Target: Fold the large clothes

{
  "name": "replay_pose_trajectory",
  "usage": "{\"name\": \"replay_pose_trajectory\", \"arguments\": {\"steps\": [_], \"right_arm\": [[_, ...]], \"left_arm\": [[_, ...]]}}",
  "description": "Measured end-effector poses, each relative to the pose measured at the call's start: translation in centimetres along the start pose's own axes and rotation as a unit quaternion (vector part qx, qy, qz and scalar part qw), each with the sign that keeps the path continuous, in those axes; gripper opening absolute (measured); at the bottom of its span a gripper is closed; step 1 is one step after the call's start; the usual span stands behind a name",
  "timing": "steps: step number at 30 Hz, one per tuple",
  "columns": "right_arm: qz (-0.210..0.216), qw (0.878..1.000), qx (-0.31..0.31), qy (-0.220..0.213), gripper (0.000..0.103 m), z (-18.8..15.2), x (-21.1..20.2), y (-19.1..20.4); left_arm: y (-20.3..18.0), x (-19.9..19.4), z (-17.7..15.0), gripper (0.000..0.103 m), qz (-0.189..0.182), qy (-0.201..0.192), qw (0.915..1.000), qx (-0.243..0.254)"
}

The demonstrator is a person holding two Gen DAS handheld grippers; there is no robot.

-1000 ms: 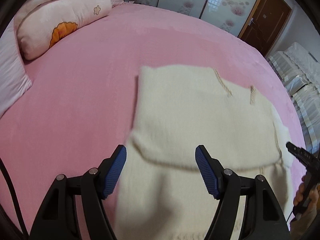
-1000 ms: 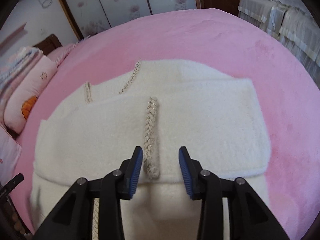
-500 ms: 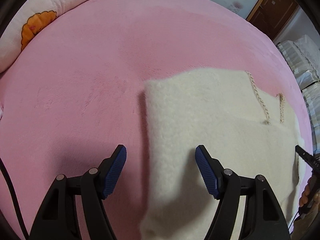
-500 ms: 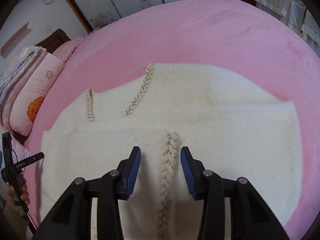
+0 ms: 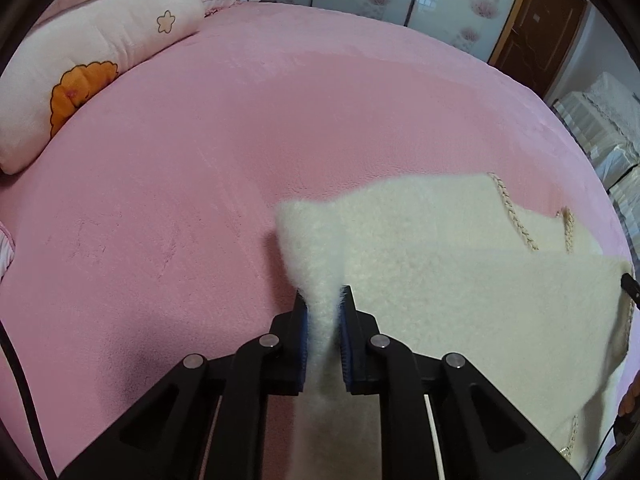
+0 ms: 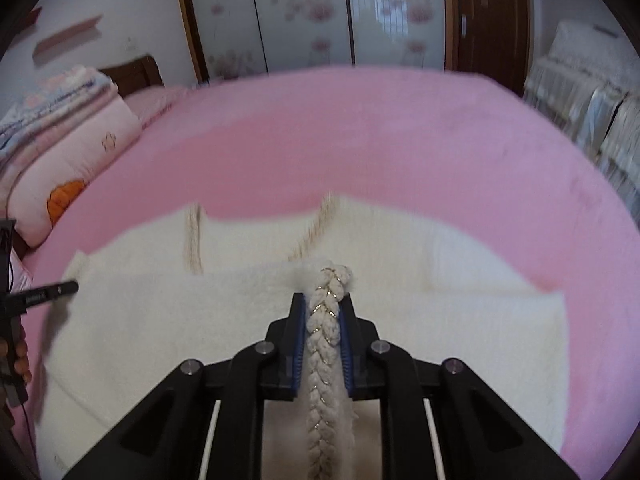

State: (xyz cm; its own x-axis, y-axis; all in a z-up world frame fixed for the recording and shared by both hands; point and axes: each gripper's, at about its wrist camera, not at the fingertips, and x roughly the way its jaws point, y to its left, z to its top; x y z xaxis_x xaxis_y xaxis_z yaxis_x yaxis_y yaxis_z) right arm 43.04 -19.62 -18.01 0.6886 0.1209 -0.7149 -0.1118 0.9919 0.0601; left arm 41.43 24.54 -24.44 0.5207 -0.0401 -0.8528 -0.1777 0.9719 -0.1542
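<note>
A large cream fleece garment (image 5: pixel 460 280) with braided trim lies folded on a pink bed (image 5: pixel 200 160). My left gripper (image 5: pixel 323 300) is shut on the garment's left folded edge, and the cloth rises between the blue pads. In the right wrist view the same garment (image 6: pixel 460 340) spreads across the bed (image 6: pixel 380 140). My right gripper (image 6: pixel 325 304) is shut on the garment's edge along a gold-flecked braid (image 6: pixel 326 320). The tip of the right gripper shows at the right edge of the left wrist view (image 5: pixel 630 282).
A pink pillow with an orange flower (image 5: pixel 80 80) lies at the bed's left end, under stacked quilts (image 6: pixel 52 96). Sliding floral wardrobe doors (image 6: pixel 304 12) and a brown door (image 5: pixel 536 24) stand behind. Covered furniture (image 5: pixel 604 128) is on the right.
Both grippers have closed from open onto the garment: the left on its left edge, the right on the braided edge. The gripped edges are lifted slightly off the bed.
</note>
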Motion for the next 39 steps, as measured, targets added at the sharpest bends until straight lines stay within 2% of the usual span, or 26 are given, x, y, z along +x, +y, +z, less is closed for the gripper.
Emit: {"name": "replay_pose_trajectory", "arguments": {"steps": [2, 5, 6, 7, 8, 9, 11, 12, 16, 20, 22, 23, 24, 28, 31, 33, 35, 36, 38, 39], "right_arm": [[-0.023, 1.0, -0.001, 0.007, 0.015, 0.5, 1.7, 0.1], [-0.059, 0.995, 0.004, 0.084, 0.016, -0.9, 6.5, -0.2], [-0.059, 0.994, 0.007, 0.093, 0.018, -1.4, 7.0, -0.4], [-0.064, 0.994, 0.009, 0.085, 0.021, -1.6, 6.7, -0.5], [-0.073, 0.994, 0.012, 0.083, 0.033, -1.5, 6.1, -0.4], [-0.078, 0.993, 0.015, 0.084, 0.045, -1.5, 5.5, -0.3], [-0.071, 0.994, 0.016, 0.076, 0.047, -1.6, 3.9, -0.4], [-0.068, 0.995, 0.014, 0.069, 0.047, -1.7, 2.9, -0.4], [-0.039, 0.998, 0.027, 0.053, 0.047, -2.9, -0.6, -0.4], [-0.004, 0.998, 0.043, 0.04, 0.047, -4.1, -2.9, 0.7], [0.011, 0.998, 0.046, 0.051, 0.047, -4.7, -3.3, 2.0], [0.023, 0.997, 0.046, 0.053, 0.046, -4.9, -3.4, 2.8], [0.034, 0.997, 0.042, 0.053, 0.044, -5.1, -3.5, 3.8], [0.055, 0.997, -0.005, 0.046, 0.042, -5.6, -3.6, 8.7], [0.073, 0.996, -0.019, 0.049, 0.039, -6.2, -2.8, 11.5], [0.082, 0.994, -0.021, 0.062, 0.029, -6.7, -1.5, 12.6], [0.072, 0.994, -0.028, 0.079, 0.022, -7.5, -0.1, 13.1], [0.066, 0.994, -0.028, 0.083, 0.012, -7.8, 0.4, 12.8], [0.065, 0.994, -0.017, 0.084, 0.0, -7.8, 0.6, 11.4], [0.054, 0.995, -0.012, 0.081, 0.0, -7.7, 0.3, 10.4]], "left_arm": [[0.1, 1.1, 0.0, 0.011, 0.006, 0.01, 0.9999, 0.0], [-0.1, 2.3, -0.2, 0.013, 0.014, 0.02, 0.9994, 0.026], [0.0, 2.1, -0.1, 0.016, 0.008, 0.021, 0.9993, 0.031], [0.3, 1.9, 0.1, 0.018, 0.002, 0.027, 0.9992, 0.029], [0.8, 1.6, 0.2, 0.023, -0.006, 0.031, 0.9992, 0.025], [1.4, 0.9, 0.4, 0.034, -0.005, 0.034, 0.9993, 0.017], [2.4, -0.7, 0.7, 0.041, 0.009, 0.022, 0.9997, 0.005], [2.7, -1.5, 0.8, 0.041, 0.011, 0.017, 0.9998, 0.001], [3.1, -5.0, 0.0, 0.041, -0.01, 0.004, 0.9998, -0.019], [0.2, -6.7, -2.1, 0.042, -0.035, 0.013, 0.9993, -0.005], [-1.8, -7.1, -3.4, 0.048, -0.051, 0.02, 0.9985, 0.002], [-2.9, -7.2, -4.1, 0.055, -0.062, 0.021, 0.9979, 0.004], [-3.8, -7.4, -4.6, 0.058, -0.069, 0.019, 0.9974, 0.007], [-7.5, -7.3, -6.6, 0.059, -0.072, 0.0, 0.9968, 0.033], [-8.9, -5.9, -8.4, 0.059, -0.058, 0.003, 0.9977, 0.035], [-9.2, -4.4, -9.3, 0.059, -0.038, 0.017, 0.9987, 0.031], [-9.0, -3.2, -9.8, 0.059, -0.027, 0.025, 0.9988, 0.034], [-8.8, -3.2, -10.0, 0.059, -0.026, 0.019, 0.9987, 0.039], [-8.4, -3.3, -10.2, 0.059, -0.016, 0.01, 0.9986, 0.05], [-8.1, -3.4, -10.2, 0.059, -0.01, 0.008, 0.9984, 0.056]]}}
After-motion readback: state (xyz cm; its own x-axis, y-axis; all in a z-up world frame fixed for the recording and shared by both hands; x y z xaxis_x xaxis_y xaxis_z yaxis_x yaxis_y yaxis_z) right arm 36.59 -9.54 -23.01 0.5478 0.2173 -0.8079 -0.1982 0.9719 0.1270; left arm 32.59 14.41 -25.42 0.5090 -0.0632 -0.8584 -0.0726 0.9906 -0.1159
